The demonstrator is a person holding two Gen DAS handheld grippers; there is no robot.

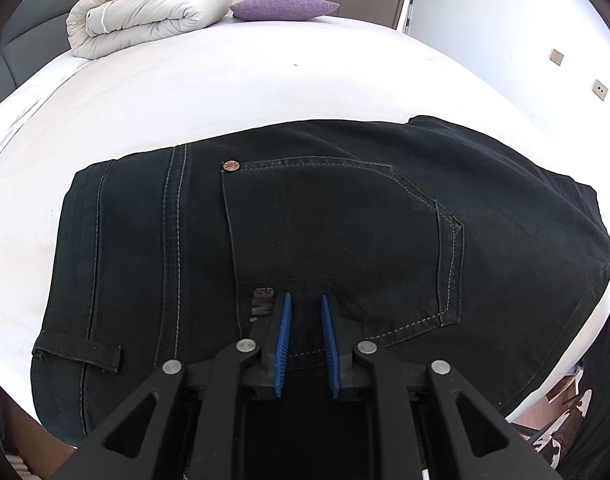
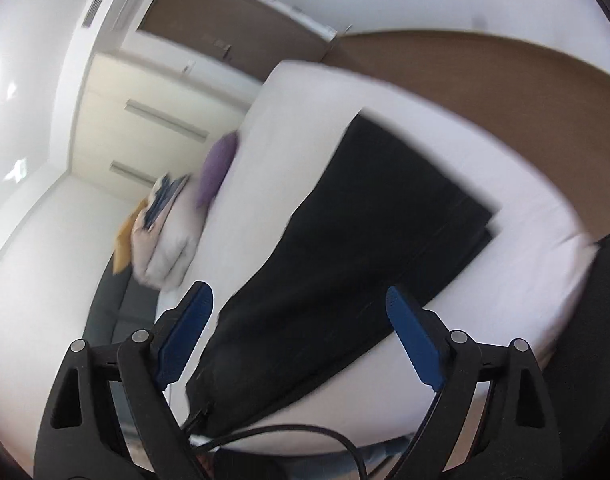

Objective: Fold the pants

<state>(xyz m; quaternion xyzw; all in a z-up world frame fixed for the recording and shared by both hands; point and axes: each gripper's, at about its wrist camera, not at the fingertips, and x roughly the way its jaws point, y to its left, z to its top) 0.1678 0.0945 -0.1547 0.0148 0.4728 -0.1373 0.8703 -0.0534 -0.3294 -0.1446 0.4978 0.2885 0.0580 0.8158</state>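
White sheeting is covering the bed (image 1: 265, 80), which is filling most of both views. Black denim pants (image 1: 345, 240) are lying flat on it near its front edge, seat side up, with the back pocket (image 1: 337, 232) and its copper rivet (image 1: 230, 165) showing in the left wrist view; in the blurred right wrist view the pants (image 2: 365, 240) are stretching as a long dark band across the sheet towards the bed's far edge. A rolled beige duvet (image 1: 145, 16) is sitting at the far left corner of the bed, with a purple cushion (image 1: 283, 7) just beside it along the far edge.

Over the pants, the left gripper (image 1: 305, 300) is pointing steeply down, its blue pads (image 1: 284, 332) standing only narrowly apart; dark cloth is showing in the gap, though whether the pads are pinching a fold I cannot tell. The right gripper (image 2: 301, 296) is hanging above the near end of the pants with its jaws spread wide, gripping nothing, its blue pads (image 2: 185, 332) well clear of the cloth. A black cable (image 2: 305, 436) is looping below that gripper at the bottom of the view.
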